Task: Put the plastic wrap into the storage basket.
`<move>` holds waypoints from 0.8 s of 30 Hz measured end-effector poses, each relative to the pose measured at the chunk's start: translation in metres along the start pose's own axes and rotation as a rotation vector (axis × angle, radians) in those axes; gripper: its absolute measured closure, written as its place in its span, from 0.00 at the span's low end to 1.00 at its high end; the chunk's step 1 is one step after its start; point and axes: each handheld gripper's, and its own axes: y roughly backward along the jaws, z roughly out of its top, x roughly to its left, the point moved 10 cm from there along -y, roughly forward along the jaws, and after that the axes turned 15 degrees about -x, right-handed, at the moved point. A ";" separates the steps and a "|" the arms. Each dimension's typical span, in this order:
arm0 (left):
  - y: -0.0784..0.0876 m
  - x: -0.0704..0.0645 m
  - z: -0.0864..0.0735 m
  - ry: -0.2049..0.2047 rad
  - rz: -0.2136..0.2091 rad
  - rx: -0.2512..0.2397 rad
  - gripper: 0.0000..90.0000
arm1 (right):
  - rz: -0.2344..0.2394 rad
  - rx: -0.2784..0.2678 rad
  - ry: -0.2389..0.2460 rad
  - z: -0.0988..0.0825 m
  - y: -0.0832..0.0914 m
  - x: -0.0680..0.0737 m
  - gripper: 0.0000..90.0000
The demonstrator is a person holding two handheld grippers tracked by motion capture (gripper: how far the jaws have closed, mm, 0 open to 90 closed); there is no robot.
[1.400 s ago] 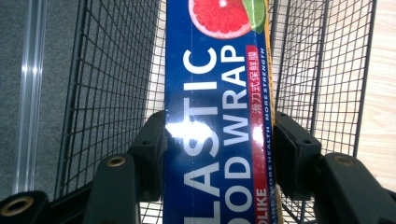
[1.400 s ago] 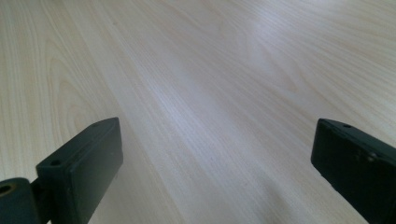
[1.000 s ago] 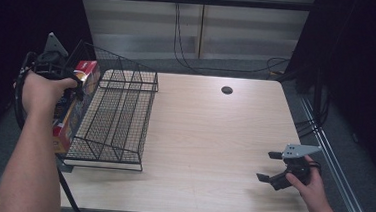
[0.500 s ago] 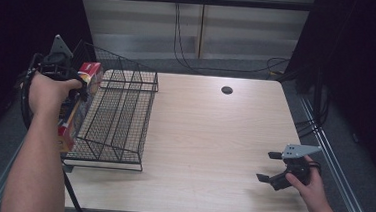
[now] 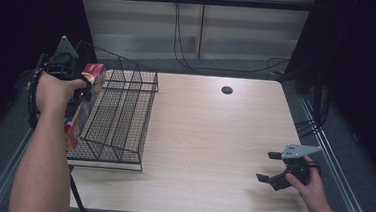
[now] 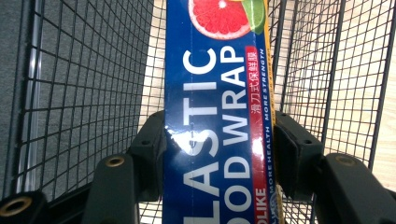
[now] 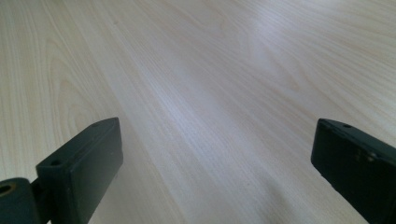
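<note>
Desk [image 5: 209,137] of pale wood carries everything here, mostly bare apart from a small dark hole [image 5: 226,90] near its far edge. Next in size, a black wire basket [image 5: 120,116] sits at the desk's left edge, its open top facing up so a long item can be lowered in. Smaller is the plastic wrap box [image 6: 217,116], a blue carton held on end at the basket's left wall; judging by the mesh on both sides in the left gripper view, it hangs inside or just above the basket. The left hand-held gripper [image 6: 219,144] is clamped across the box's narrow width, which keeps the long carton steady. Smallest, the right hand-held gripper [image 5: 271,168] rests near the desk's right front corner, jaws spread wide over bare wood, apparently idle.
</note>
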 end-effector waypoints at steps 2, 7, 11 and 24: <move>-0.001 0.000 0.000 -0.004 -0.007 0.001 0.49 | 0.004 0.000 -0.001 0.000 -0.001 0.001 0.02; -0.005 -0.001 0.000 -0.002 -0.006 0.008 0.49 | 0.004 0.000 -0.002 0.000 0.000 0.001 0.02; -0.008 -0.001 -0.002 -0.007 -0.010 0.024 0.49 | 0.005 0.000 -0.005 -0.001 -0.001 0.000 0.02; -0.016 0.002 -0.006 -0.004 -0.023 0.038 0.47 | 0.006 0.006 -0.002 -0.002 -0.001 0.001 0.02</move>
